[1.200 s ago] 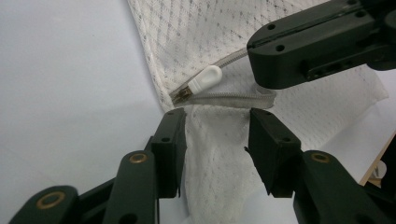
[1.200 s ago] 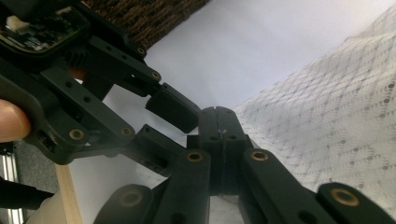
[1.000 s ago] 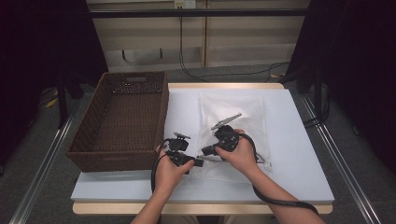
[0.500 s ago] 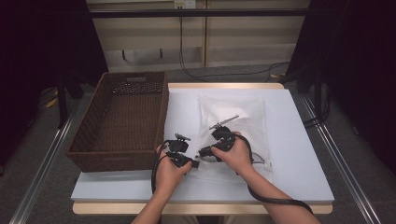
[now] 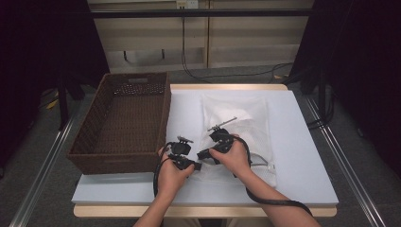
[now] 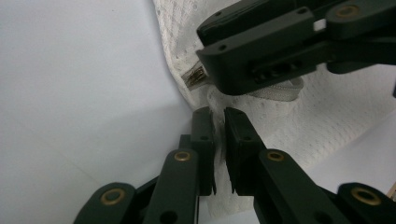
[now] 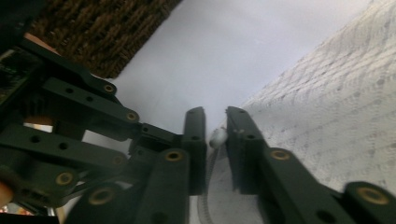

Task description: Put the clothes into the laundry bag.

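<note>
Claws met at the near-left corner of the white mesh bag [image 5: 236,137], right of the wicker basket [image 5: 125,120] on the worktop [image 5: 302,156]. Left claw [image 6: 219,128] pinched the bag's edge fabric; right claw [image 7: 215,135] pinched the zipper pull [image 7: 217,136].

White mesh cloth bag [image 5: 236,137]; dark woven wicker basket [image 5: 124,120]; matt white table [image 5: 302,156]; metal zipper pull [image 6: 196,77].

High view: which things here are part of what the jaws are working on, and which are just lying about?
In the job:
- white mesh bag
- its zipper pull
- left gripper, pinching the bag's edge
- right gripper, at the zipper

Lying about:
- brown wicker basket, apart from the bag
- floor cables behind the table
</note>
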